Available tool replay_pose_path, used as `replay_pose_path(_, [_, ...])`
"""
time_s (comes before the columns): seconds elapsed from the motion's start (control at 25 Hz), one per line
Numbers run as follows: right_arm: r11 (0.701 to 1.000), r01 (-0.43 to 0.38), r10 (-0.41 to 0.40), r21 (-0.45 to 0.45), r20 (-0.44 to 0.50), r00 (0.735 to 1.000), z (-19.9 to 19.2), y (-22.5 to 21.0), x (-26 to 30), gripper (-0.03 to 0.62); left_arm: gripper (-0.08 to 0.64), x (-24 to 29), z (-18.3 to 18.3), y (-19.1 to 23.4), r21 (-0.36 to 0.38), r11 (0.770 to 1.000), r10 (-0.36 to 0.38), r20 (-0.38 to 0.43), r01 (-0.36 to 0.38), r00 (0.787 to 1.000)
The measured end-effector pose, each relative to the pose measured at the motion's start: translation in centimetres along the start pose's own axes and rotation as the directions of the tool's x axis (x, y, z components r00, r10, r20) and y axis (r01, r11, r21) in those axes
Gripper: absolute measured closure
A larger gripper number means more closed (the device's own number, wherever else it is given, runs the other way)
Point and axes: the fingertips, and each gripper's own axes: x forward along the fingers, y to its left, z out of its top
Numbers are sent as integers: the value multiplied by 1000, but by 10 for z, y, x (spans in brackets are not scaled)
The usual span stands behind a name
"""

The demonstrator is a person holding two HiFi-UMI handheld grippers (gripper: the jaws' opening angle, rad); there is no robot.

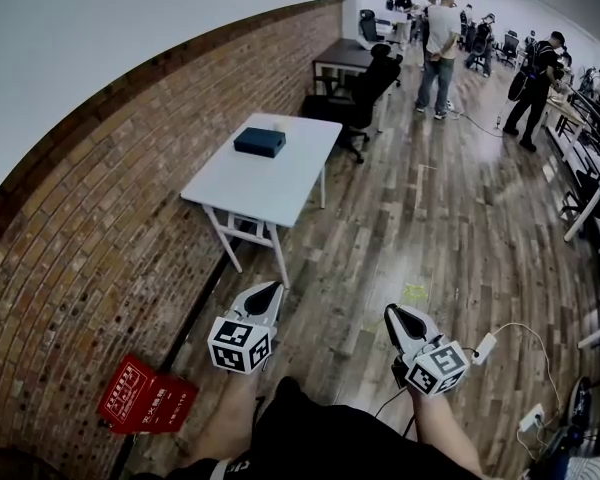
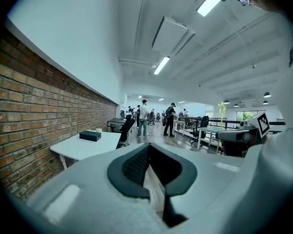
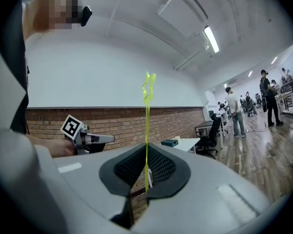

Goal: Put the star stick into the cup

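Note:
A thin yellow-green star stick (image 3: pixel 147 126) stands upright between the jaws of my right gripper (image 3: pixel 147 149), its star (image 3: pixel 148 88) high above the pads. That gripper is shut on the stick's lower end. In the head view my right gripper (image 1: pixel 392 311) and left gripper (image 1: pixel 270 288) are held low over the wooden floor, side by side. My left gripper (image 2: pixel 149 147) is shut with nothing in it. From the left gripper view, the stick (image 2: pixel 221 110) shows far right beside the right gripper's marker cube (image 2: pixel 261 123). A small pale object (image 2: pixel 98 129) stands on the table, too small to identify.
A white table (image 1: pixel 280 183) stands ahead by the brick wall (image 1: pixel 100 208), with a dark box (image 1: pixel 260 142) on it. Office chairs (image 1: pixel 365 93) and several standing people (image 1: pixel 440 38) are farther back. A red case (image 1: pixel 145 398) lies on the floor at left; cables (image 1: pixel 510 333) at right.

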Motion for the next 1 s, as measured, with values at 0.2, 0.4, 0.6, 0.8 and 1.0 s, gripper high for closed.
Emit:
replay_pose_path(0.2, [1000,16,-16,23,-4,1000,-1,-14,15,583,552,25,-2,10,-8,1000,-16,-7,16,1000])
replay_pose_path(0.4, [1000,25,-24,12,-20,1000,4,-36,50,583,552,69,2,30,-31,999,-43,5,44,999])
replay_pose_path(0.6, [1000,30,-30,5,-27,999,13,-64,120,583,552,120,15,80,-45,997,-61,30,63,998])
replay_pose_path(0.8, [1000,13,-13,-3,-33,999,24,-84,197,581,552,171,26,140,-61,997,-52,21,54,998])
replay_pose_path(1.0, [999,33,-32,18,-37,999,28,-108,249,581,552,217,36,171,-41,996,-84,10,84,996])
